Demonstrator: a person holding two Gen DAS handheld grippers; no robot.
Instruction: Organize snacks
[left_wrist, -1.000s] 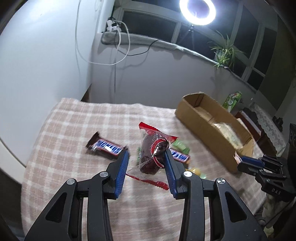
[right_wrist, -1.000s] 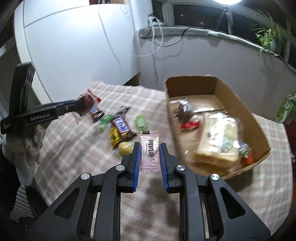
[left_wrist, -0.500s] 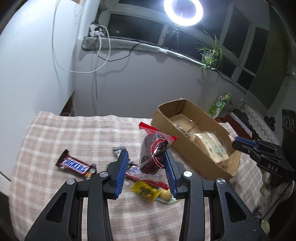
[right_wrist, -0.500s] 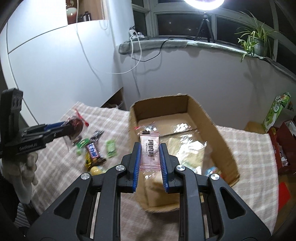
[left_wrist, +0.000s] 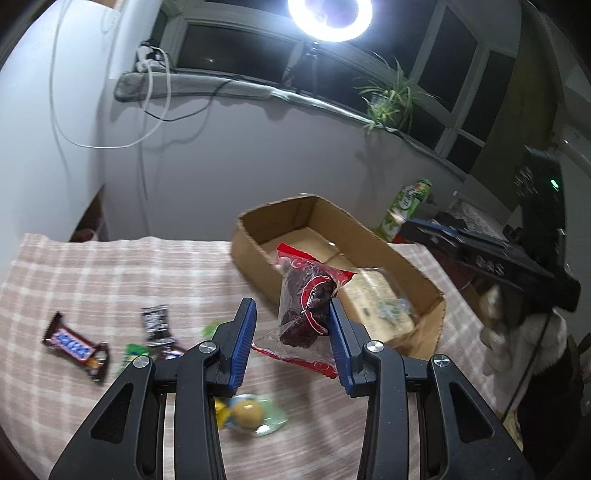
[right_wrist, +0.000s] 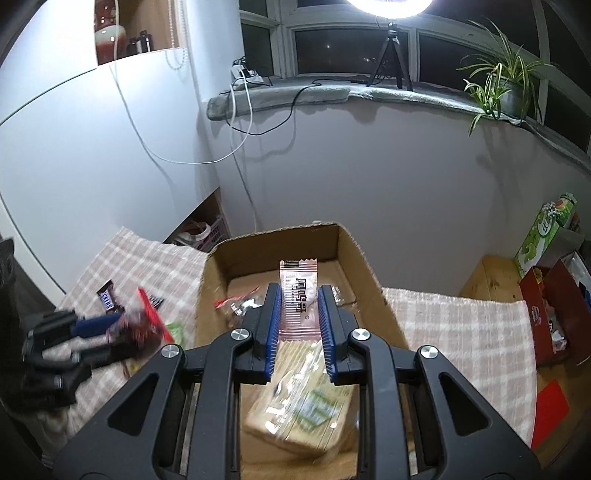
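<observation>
My left gripper (left_wrist: 291, 317) is shut on a clear red-edged bag of dark dried fruit (left_wrist: 308, 302) and holds it above the checked tablecloth, just left of the open cardboard box (left_wrist: 255, 236). My right gripper (right_wrist: 298, 306) is shut on a pink-and-white sachet (right_wrist: 299, 291) and holds it over the inside of the box (right_wrist: 210, 273). The box holds a wrapped bread loaf (right_wrist: 299, 410) and a small red-edged packet (right_wrist: 236, 301). The left gripper (right_wrist: 107, 326) also shows in the right wrist view, left of the box.
On the cloth lie a Snickers bar (left_wrist: 74, 345), a dark packet (left_wrist: 157, 323), green sweets (left_wrist: 133, 350) and a yellow wrapped sweet (left_wrist: 247, 410). A green carton (right_wrist: 546, 232) and a red box (right_wrist: 546, 310) stand right of the table. A wall rises behind.
Both grippers moved toward the box with their snacks. The right gripper now hangs over the box's inside. The left gripper came nearer the box's left wall.
</observation>
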